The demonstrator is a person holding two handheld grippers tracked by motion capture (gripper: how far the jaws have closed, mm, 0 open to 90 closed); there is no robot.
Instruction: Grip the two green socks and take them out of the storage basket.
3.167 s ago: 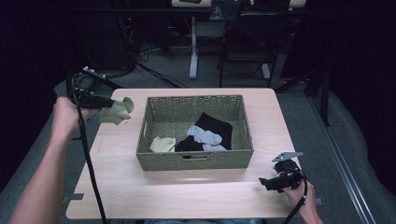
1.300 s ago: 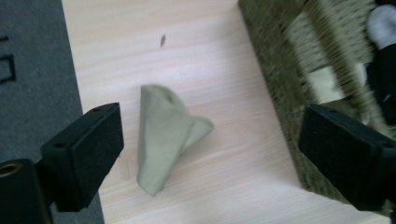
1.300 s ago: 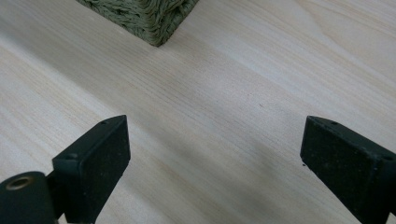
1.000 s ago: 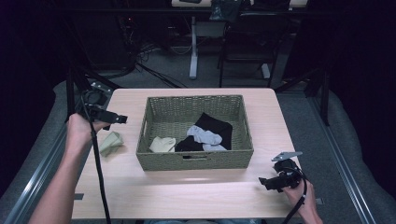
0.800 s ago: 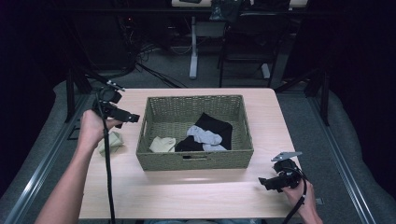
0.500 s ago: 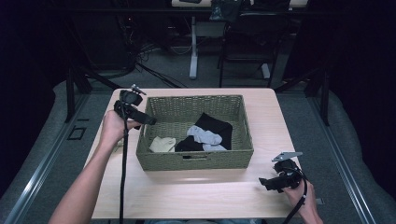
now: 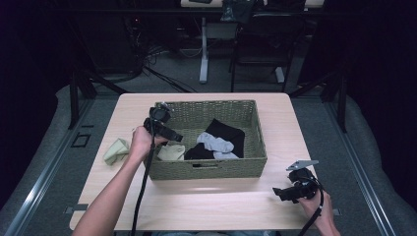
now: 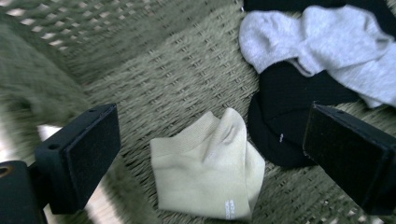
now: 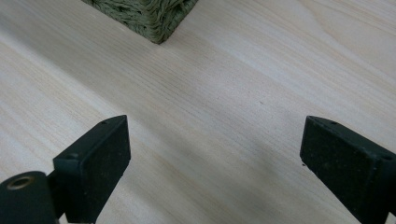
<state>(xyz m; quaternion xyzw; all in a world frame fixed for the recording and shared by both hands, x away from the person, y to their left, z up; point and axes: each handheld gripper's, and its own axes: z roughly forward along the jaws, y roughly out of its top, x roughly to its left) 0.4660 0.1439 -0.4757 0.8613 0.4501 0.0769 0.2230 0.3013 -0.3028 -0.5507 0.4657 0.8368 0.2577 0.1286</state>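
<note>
On the left of the worktop (image 7: 206, 206) one pale green sock (image 7: 116, 150) lies outside the basket (image 7: 209, 168). We hold the left hand-held gripper (image 7: 167, 132) over the basket's left end, jaws wide apart and empty, framing the matching pale green sock (image 8: 208, 168) on the woven floor. We lower straight down, centre on the folded sock, keep clear of the black sock (image 8: 285, 126) just beside it, then close. The right hand-held gripper (image 7: 290, 192) rests on the worktop, wide open and empty.
</note>
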